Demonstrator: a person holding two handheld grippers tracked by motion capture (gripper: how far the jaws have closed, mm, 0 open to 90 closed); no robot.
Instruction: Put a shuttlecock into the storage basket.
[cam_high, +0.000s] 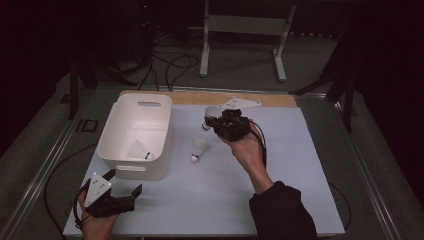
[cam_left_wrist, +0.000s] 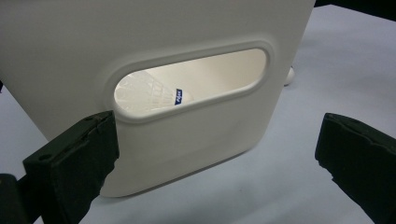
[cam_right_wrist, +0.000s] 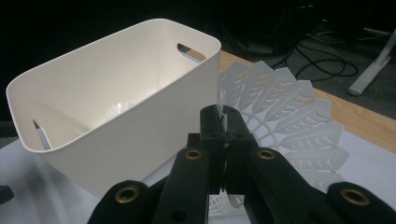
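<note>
White plastic bin (cam_high: 135, 136) sitting at nine o'clock on the desk (cam_high: 280, 170), containing one shuttlecock (cam_high: 138, 150). Second shuttlecock (cam_high: 199, 149) lying at centre. Right hand-held gripper (cam_high: 214, 122) pinching a third shuttlecock (cam_right_wrist: 289, 116). Left hand-held gripper (cam_high: 125, 187) gaping wide at seven o'clock.

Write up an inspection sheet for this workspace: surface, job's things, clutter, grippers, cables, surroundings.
Surface: pale sheet over a wooden tabletop.
Job's things: white bin holding one shuttlecock; second shuttlecock lying beside the bin; third shuttlecock clamped by its skirt.
Clutter: nothing seen.
Grippers: left gripper open, near the bin's handle slot; right gripper shut, raised right of the bin.
Cables: black cables on the floor beyond.
Surroundings: dark; white stand behind.
</note>
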